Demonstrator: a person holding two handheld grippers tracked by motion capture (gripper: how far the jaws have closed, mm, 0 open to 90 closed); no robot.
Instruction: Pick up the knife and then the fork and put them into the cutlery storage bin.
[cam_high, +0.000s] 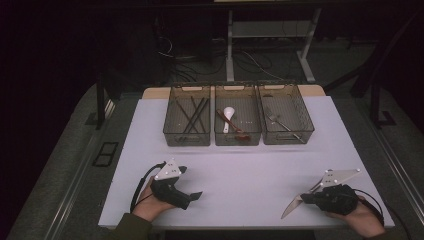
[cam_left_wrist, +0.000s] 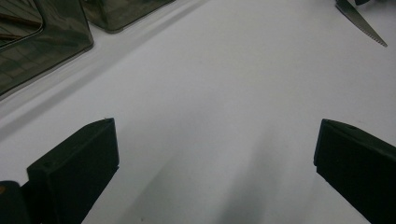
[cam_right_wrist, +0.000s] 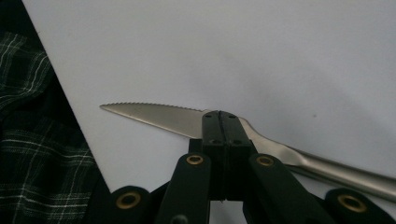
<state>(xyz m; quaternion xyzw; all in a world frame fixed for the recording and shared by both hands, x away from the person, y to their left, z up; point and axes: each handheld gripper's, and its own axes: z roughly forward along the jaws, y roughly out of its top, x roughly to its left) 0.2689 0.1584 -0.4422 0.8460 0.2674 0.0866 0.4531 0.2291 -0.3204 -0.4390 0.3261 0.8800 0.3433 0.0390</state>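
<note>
A steel knife (cam_high: 291, 206) with a serrated blade (cam_right_wrist: 154, 114) is clamped where blade meets handle by my right gripper (cam_high: 304, 199), low over the white table (cam_high: 240, 170) at the front right. The jaws are pressed together on it (cam_right_wrist: 221, 116), and the blade points left toward the table's front edge. At the front left, my left gripper (cam_high: 195, 196) is held still just above the table. Its jaws stand wide apart (cam_left_wrist: 215, 149) with nothing between them. The knife tip (cam_left_wrist: 362, 21) shows at the top right of the left gripper view.
Three smoky clear bins stand in a row at the back: the left bin (cam_high: 170, 112) holds dark chopsticks (cam_high: 192, 115), the middle bin (cam_high: 238, 141) a white spoon (cam_high: 228, 116) and a wooden spoon, the right bin (cam_high: 306, 120) a fork (cam_high: 280, 122). A plaid sleeve (cam_right_wrist: 32, 154) lies beyond the table's edge.
</note>
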